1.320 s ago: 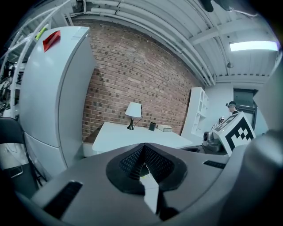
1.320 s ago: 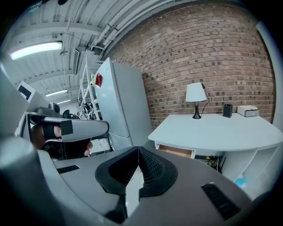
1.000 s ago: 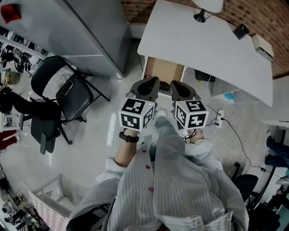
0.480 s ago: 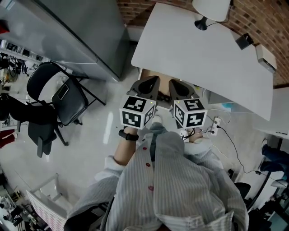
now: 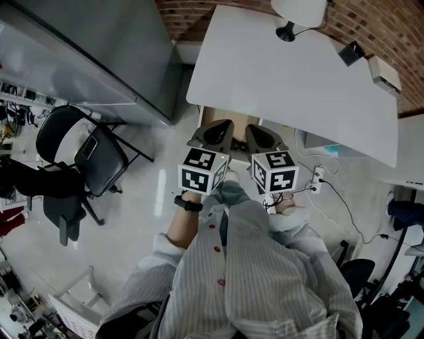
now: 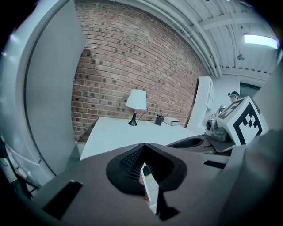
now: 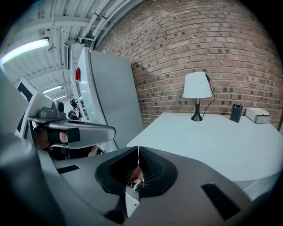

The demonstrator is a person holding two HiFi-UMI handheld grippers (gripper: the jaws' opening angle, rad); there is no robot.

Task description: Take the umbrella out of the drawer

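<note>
No umbrella shows in any view. Under the near edge of the white desk (image 5: 291,73), only a strip of the tan wooden drawer unit (image 5: 209,115) is visible. Its inside is hidden. My left gripper (image 5: 213,127) is held just in front of that edge, jaws shut and empty, and in the left gripper view the left gripper (image 6: 143,145) points over the desk top. Beside it, my right gripper (image 5: 262,130) is at the same height. In its own view the right gripper (image 7: 138,150) has its jaws meeting in a thin line with nothing between them.
A white lamp (image 5: 298,13), a black holder (image 5: 351,51) and a small white box (image 5: 384,66) stand at the desk's far side by the brick wall. A tall grey cabinet (image 5: 99,53) is at left, a black chair (image 5: 93,155) beside it. A power strip with cables (image 5: 319,177) lies at right.
Both grippers have moved forward together toward the desk. The desk edge now covers more of the tan drawer unit. The jaws stayed shut.
</note>
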